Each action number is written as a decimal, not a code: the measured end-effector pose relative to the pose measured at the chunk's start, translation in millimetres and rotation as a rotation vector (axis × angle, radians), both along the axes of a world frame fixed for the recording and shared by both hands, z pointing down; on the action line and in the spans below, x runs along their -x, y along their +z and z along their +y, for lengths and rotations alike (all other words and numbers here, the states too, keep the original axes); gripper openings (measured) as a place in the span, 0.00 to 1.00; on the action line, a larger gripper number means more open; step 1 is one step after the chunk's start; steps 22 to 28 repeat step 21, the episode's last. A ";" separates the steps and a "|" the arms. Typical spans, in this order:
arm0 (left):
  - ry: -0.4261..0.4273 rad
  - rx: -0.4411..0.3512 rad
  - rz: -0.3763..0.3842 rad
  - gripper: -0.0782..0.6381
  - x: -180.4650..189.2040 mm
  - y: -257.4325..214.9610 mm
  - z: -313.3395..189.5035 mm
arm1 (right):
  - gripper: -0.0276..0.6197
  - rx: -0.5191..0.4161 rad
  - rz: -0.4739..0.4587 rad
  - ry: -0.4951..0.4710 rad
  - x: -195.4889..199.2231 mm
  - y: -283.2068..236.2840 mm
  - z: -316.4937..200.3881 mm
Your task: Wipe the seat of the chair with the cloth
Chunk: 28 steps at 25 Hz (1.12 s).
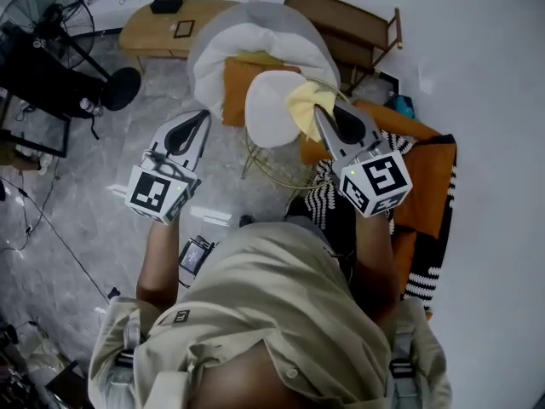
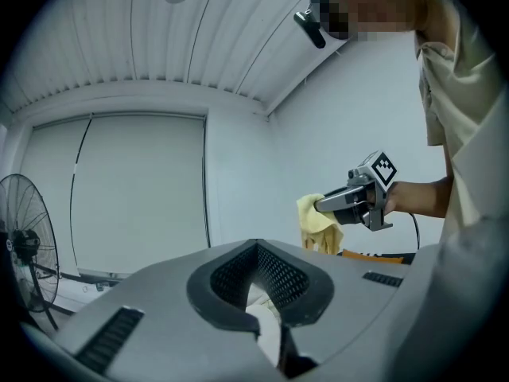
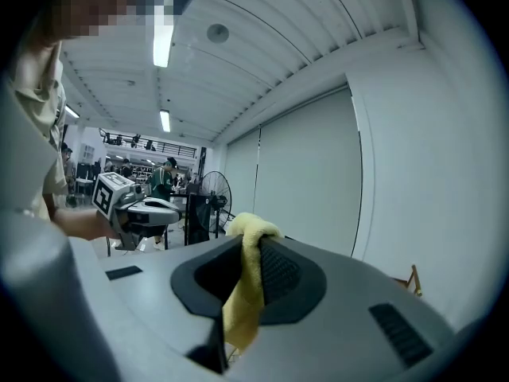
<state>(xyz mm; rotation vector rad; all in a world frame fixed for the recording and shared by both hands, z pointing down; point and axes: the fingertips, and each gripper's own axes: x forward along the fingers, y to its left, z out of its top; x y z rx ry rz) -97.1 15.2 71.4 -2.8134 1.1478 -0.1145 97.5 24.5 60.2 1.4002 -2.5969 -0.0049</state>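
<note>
The right gripper [image 1: 322,116] pinches the yellow cloth [image 1: 304,102] just above the white chair seat [image 1: 268,113]. That thin bite may slip under wiping drag. The left gripper [image 1: 203,118] is closed on nothing.

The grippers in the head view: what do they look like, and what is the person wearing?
Both the left gripper and the right gripper are grey, tapering shells with a black ribbed lining. Each carries a white cube printed with black square markers. The person wears a beige short-sleeved shirt.

No readable text; square markers [image 1: 152,192] only, on left gripper [image 1: 203,116], right gripper [image 1: 321,113].
</note>
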 end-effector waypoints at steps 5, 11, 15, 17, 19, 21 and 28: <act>0.021 0.011 0.004 0.12 2.1 1.1 5.2 | 0.13 -0.001 -0.006 -0.013 13.1 -4.7 4.1; 0.016 0.035 0.007 0.12 11.9 5.9 11.3 | 0.13 0.001 -0.009 -0.022 23.8 -7.2 9.3; 0.015 0.037 0.015 0.12 18.5 8.8 14.8 | 0.13 0.004 -0.012 -0.024 28.7 -4.9 12.8; 0.024 0.046 0.009 0.12 20.9 11.6 18.5 | 0.13 0.005 -0.012 -0.023 30.1 -5.2 14.8; 0.028 0.037 0.010 0.12 23.9 11.3 20.3 | 0.13 0.005 -0.013 -0.022 32.2 -5.7 16.9; 0.032 0.001 0.020 0.12 27.4 8.8 20.3 | 0.13 0.005 -0.013 -0.021 34.8 -6.2 18.7; 0.032 0.001 0.020 0.12 27.4 8.8 20.3 | 0.13 0.005 -0.013 -0.021 34.8 -6.2 18.7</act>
